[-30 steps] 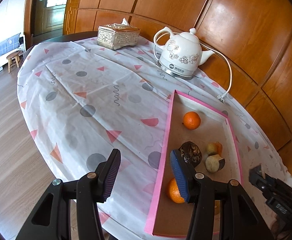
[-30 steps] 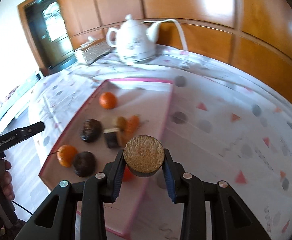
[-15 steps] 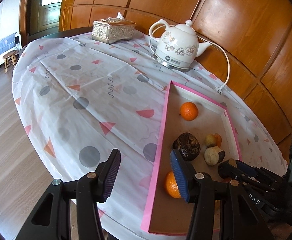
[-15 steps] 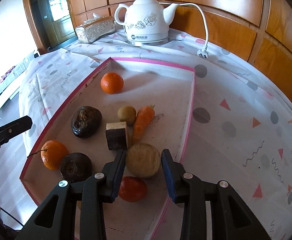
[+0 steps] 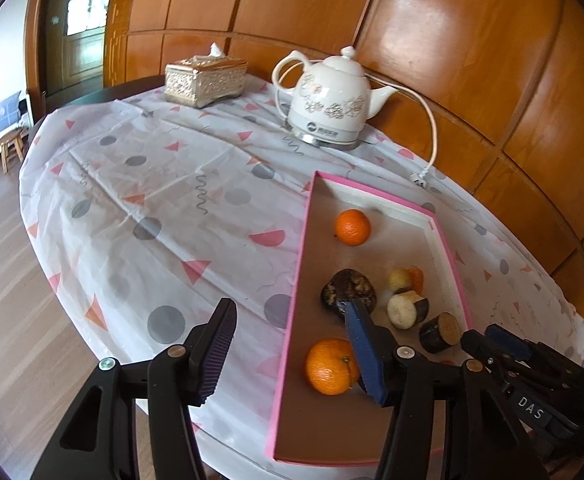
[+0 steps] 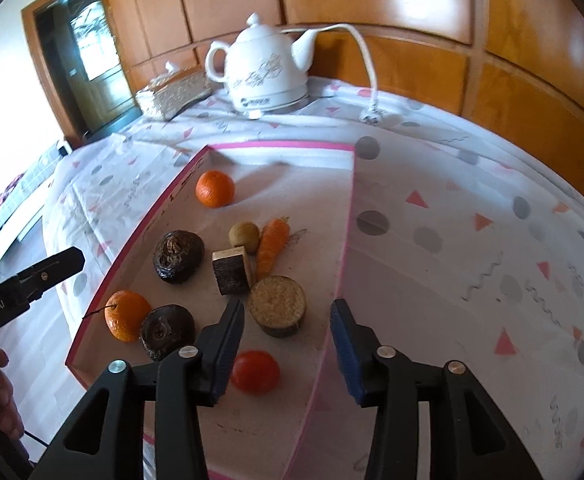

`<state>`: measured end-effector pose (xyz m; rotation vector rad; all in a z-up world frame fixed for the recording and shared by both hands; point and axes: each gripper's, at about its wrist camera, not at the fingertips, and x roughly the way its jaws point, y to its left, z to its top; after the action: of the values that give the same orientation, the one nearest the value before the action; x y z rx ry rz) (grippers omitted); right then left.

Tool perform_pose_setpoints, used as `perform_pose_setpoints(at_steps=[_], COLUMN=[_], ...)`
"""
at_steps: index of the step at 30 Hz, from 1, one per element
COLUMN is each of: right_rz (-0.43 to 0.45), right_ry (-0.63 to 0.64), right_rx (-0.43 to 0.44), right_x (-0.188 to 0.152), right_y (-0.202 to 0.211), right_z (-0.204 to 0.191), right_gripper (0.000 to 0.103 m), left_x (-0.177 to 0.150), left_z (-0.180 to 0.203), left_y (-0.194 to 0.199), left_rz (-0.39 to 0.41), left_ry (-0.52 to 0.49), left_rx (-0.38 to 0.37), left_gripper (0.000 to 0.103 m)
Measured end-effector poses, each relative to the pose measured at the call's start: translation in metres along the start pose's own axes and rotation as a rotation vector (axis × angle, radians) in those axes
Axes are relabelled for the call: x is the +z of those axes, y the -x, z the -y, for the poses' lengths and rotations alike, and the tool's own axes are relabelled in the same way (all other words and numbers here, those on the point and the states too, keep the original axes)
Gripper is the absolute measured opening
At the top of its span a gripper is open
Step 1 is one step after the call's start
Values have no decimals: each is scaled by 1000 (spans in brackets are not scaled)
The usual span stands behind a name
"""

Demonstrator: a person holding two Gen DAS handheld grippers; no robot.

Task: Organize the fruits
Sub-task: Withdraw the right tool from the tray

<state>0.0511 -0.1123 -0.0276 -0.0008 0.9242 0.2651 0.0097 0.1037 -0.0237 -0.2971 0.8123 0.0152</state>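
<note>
A pink-rimmed tray [image 6: 346,236] [image 5: 296,276] on the table holds several fruits and vegetables. In the right wrist view I see a far orange [image 6: 214,189], a near orange [image 6: 125,314], two dark wrinkled fruits [image 6: 177,256] [image 6: 166,330], a carrot [image 6: 271,250], a small yellow-green fruit [image 6: 243,235], a square cut piece [image 6: 231,270], a round cut piece [image 6: 277,306] and a red tomato [image 6: 255,372]. My right gripper [image 6: 287,348] is open and empty just behind the round piece. My left gripper [image 5: 292,354] is open and empty, astride the tray's left rim near the orange [image 5: 330,366].
A white electric kettle [image 5: 332,104] with cord and plug [image 5: 420,178] stands at the back of the table. A gold tissue box [image 5: 203,80] sits to its left. Wood panelling runs behind. The table edge drops to the floor at left.
My right gripper carried the round cut piece over the tray, set it down, opened and drew back. My left gripper stayed open and shifted slightly.
</note>
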Motion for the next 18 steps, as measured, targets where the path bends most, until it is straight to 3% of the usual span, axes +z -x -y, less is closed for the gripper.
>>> perform_pose_setpoints(at_steps=[9,11,18], right_rz=[69,76,79], right_ry=[-42,-46,-57], right_rx=[-77,-87,-109], right_x=[-18,-22,-31], right_y=[28,31,34], right_z=[-1,-1,0], right_gripper=[50,61,61], left_x=[-3,-4,-7], left_z=[13,15,22], left_y=[11,13,22], left_rz=[30,35,57], left_ry=[-34,-35,-53], left_rx=[-5,-6,-2], left_gripper=[70,74,85])
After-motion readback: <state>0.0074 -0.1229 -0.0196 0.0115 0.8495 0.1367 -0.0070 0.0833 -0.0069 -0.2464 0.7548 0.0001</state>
